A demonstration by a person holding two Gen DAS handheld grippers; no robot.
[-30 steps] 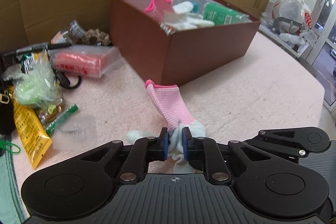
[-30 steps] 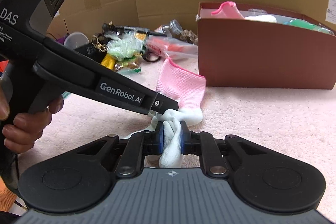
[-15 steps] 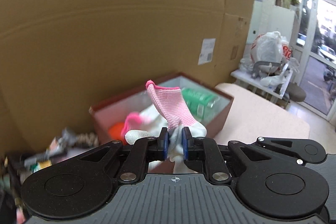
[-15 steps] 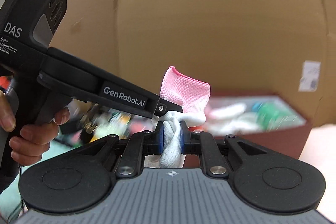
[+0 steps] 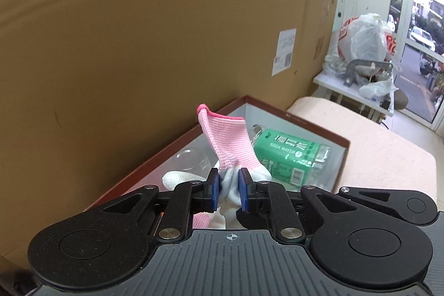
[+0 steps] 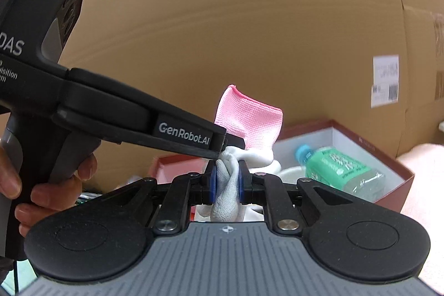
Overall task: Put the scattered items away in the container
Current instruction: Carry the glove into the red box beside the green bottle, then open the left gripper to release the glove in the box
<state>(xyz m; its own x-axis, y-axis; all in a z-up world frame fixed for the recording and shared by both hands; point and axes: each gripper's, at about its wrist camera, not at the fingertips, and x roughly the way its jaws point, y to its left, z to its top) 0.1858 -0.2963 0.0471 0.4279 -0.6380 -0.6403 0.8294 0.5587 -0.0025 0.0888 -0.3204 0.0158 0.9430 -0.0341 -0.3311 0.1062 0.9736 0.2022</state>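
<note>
1. Glove (image 5: 231, 142) with the pink cuff and white body is pinched in the left gripper (image 5: 228, 192), blue pads squeezed onto the bunched white fabric, cuff sticking upward. From the left wrist cam it hangs over the open brown box (image 5: 327, 133), which sits against a big cardboard wall (image 5: 138, 32). Inside the box you get a green soda water bottle (image 5: 288, 157), a clear cup (image 5: 194, 158) and another white glove (image 5: 180, 178). Only this cam catches the pink table cover (image 5: 374, 146) to the right and the side table with plastic bags (image 5: 366, 46) by the window.

2. Right wrist cam: the right gripper (image 6: 225, 183) is clamped on the same glove (image 6: 249, 126), lower down on the white part. What you only see here is the left gripper (image 6: 229, 146) from the side, "GenRobot.AI" on its finger, tip biting the glove just above the right one's pads, plus the person's left hand (image 6: 52, 185) on its handle. Box (image 6: 399, 171) and bottle (image 6: 341, 168) show behind and to the right, a bit blurry.
</note>
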